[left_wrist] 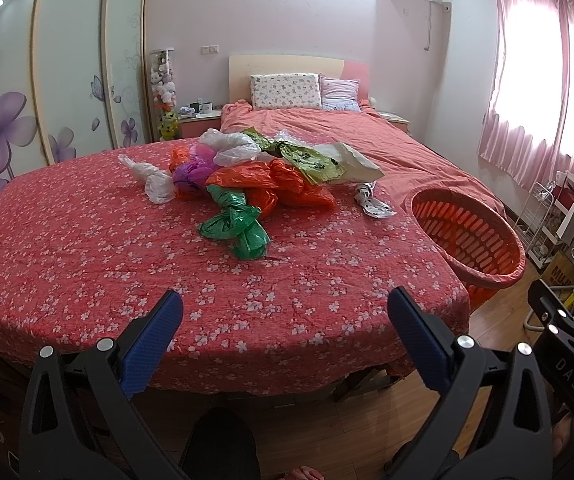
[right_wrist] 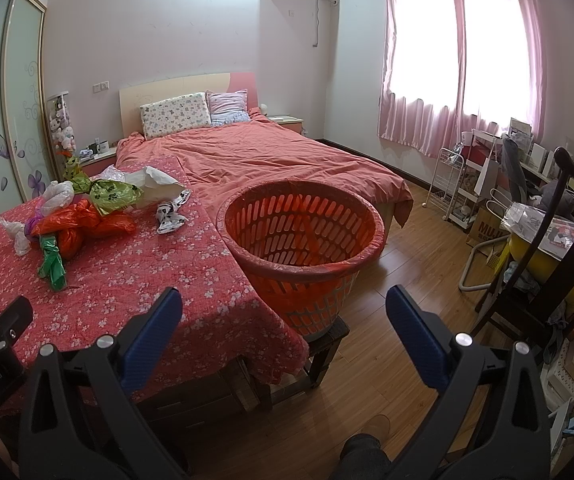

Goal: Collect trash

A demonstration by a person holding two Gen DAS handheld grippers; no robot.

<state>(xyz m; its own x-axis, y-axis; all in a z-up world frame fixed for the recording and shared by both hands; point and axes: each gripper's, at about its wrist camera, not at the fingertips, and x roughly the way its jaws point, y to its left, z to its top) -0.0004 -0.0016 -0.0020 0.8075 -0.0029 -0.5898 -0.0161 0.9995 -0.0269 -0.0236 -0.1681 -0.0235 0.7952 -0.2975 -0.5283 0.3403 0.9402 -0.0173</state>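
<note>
An orange slatted basket (right_wrist: 301, 236) lined with a red bag stands on a dark stool (right_wrist: 327, 344) just beside a table under a red floral cloth (right_wrist: 135, 280), left of it a heap of crumpled plastic bags (right_wrist: 91, 204), with the right gripper (right_wrist: 283, 320) spread wide before it.

Counts: one orange slotted laundry basket (right_wrist: 301, 236). Crumpled plastic bags on the flowered cloth: two orange (left_wrist: 283, 186), one dark green (left_wrist: 235, 226), one purple (left_wrist: 191, 172), two whitish clear (left_wrist: 153, 178), one lime green with paw prints (left_wrist: 311, 160), one cream (left_wrist: 357, 164), one white with black spots (left_wrist: 373, 202). Exact bag total uncertain, pile overlaps. Two pillows (left_wrist: 285, 90). Two grippers (left_wrist: 283, 312), fingers apart.
</note>
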